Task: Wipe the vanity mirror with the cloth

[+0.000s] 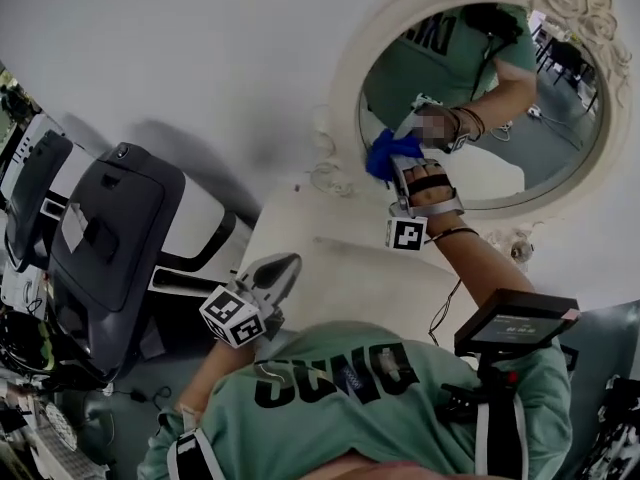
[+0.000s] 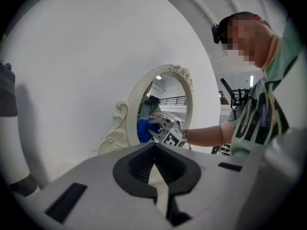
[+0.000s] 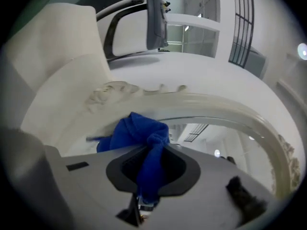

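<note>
An oval vanity mirror [image 1: 490, 98] in an ornate white frame [image 1: 345, 78] leans against the wall at the upper right of the head view. My right gripper [image 1: 398, 166] is shut on a blue cloth [image 1: 385, 154], which is pressed to the lower left of the glass. In the right gripper view the cloth [image 3: 139, 135] bunches out of the jaws of the right gripper [image 3: 148, 155] just below the frame's rim [image 3: 192, 103]. My left gripper [image 1: 283, 265] hangs low over the white tabletop, shut on nothing. Its view, past the left gripper [image 2: 154, 150], shows the mirror [image 2: 168, 99] and the cloth [image 2: 144, 131] ahead.
The mirror stands on a white vanity top [image 1: 335, 268]. A grey and black padded machine or chair [image 1: 105, 238] sits to the left on the floor. A small screen [image 1: 515, 318] is mounted at the person's chest. The white wall [image 1: 200, 48] is behind.
</note>
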